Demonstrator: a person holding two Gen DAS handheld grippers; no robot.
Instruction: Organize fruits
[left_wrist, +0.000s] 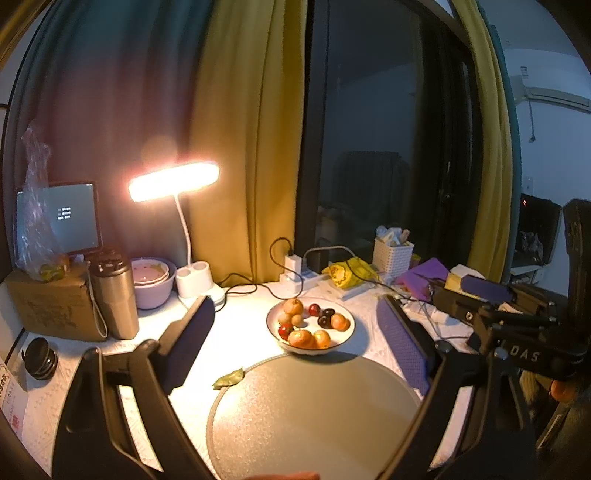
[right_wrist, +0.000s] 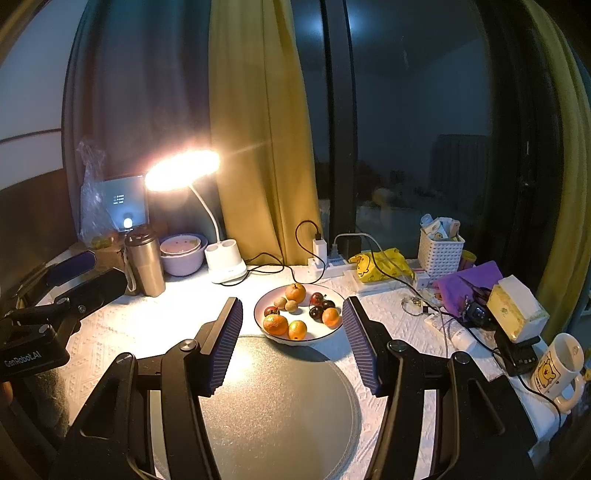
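A white plate (left_wrist: 272, 329) holds several fruits: oranges (left_wrist: 301, 338), dark plums (left_wrist: 325, 320) and small brown longans (left_wrist: 294, 319). It stands just beyond a big round grey tray (left_wrist: 314, 417), which is bare. My left gripper (left_wrist: 295, 306) hovers over the tray's near side, open wide, with nothing between its pads. In the right wrist view, my right gripper (right_wrist: 292, 306) is open above the same tray (right_wrist: 280, 406), its tips framing the plate (right_wrist: 325, 336) and short of it. The oranges (right_wrist: 275, 324) lie at the plate's front.
A dry leaf (left_wrist: 229, 378) lies by the tray's left rim. A lit desk lamp (right_wrist: 225, 264), steel flask (right_wrist: 146, 264) and bowls (right_wrist: 183, 254) stand at back left. Power strip and cables (right_wrist: 325, 260), a white basket (right_wrist: 439, 254), tissue box (right_wrist: 515, 306) and mug (right_wrist: 557, 369) crowd the right.
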